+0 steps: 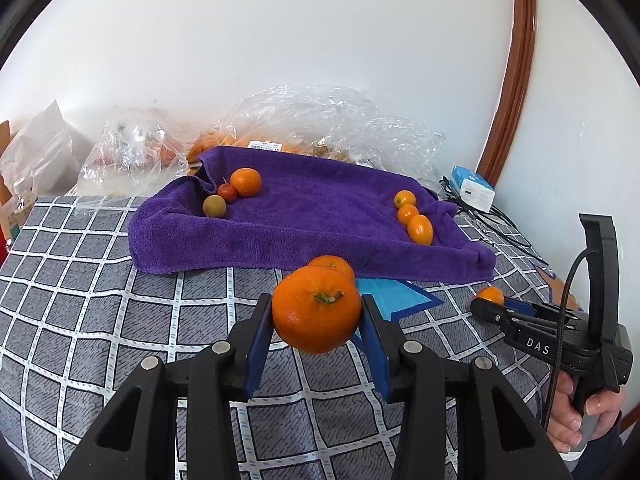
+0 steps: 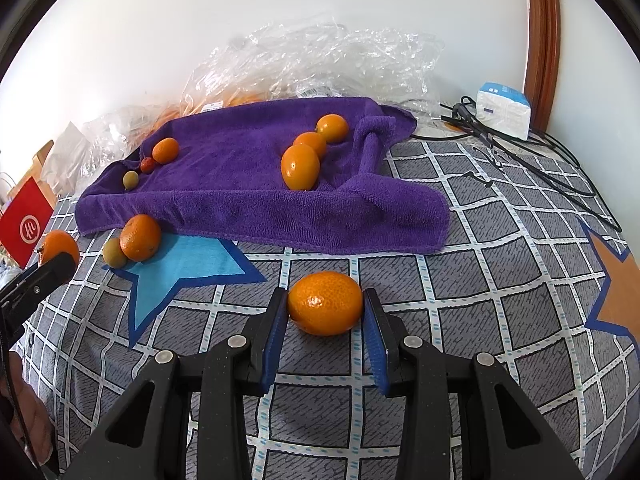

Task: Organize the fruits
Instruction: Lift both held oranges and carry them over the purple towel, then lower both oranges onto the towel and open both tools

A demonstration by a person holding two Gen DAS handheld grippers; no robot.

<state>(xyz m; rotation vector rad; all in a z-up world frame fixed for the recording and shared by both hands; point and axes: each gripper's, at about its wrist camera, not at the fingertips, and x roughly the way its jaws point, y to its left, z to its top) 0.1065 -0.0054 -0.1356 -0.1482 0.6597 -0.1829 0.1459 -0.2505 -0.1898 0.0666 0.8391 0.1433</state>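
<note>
My left gripper [image 1: 317,318] is shut on a mandarin [image 1: 316,310] and holds it above the checked cloth. Another mandarin [image 1: 334,265] lies just behind it by the purple towel [image 1: 304,224]. My right gripper [image 2: 325,306] has its blue pads on both sides of a kumquat [image 2: 325,303] that rests on the cloth; it also shows in the left wrist view [image 1: 491,295]. On the towel lie three kumquats [image 2: 300,166] at the right and a mandarin [image 2: 165,149], a small red fruit [image 2: 147,164] and a green-brown fruit [image 2: 130,179] at the left.
A mandarin [image 2: 140,237] and a green-brown fruit [image 2: 114,253] lie on the blue star in front of the towel. Clear plastic bags [image 2: 320,60] with more fruit stand behind. A white box [image 2: 505,110] and black cables [image 2: 540,160] lie at the back right. A red bag [image 2: 26,226] stands at the left.
</note>
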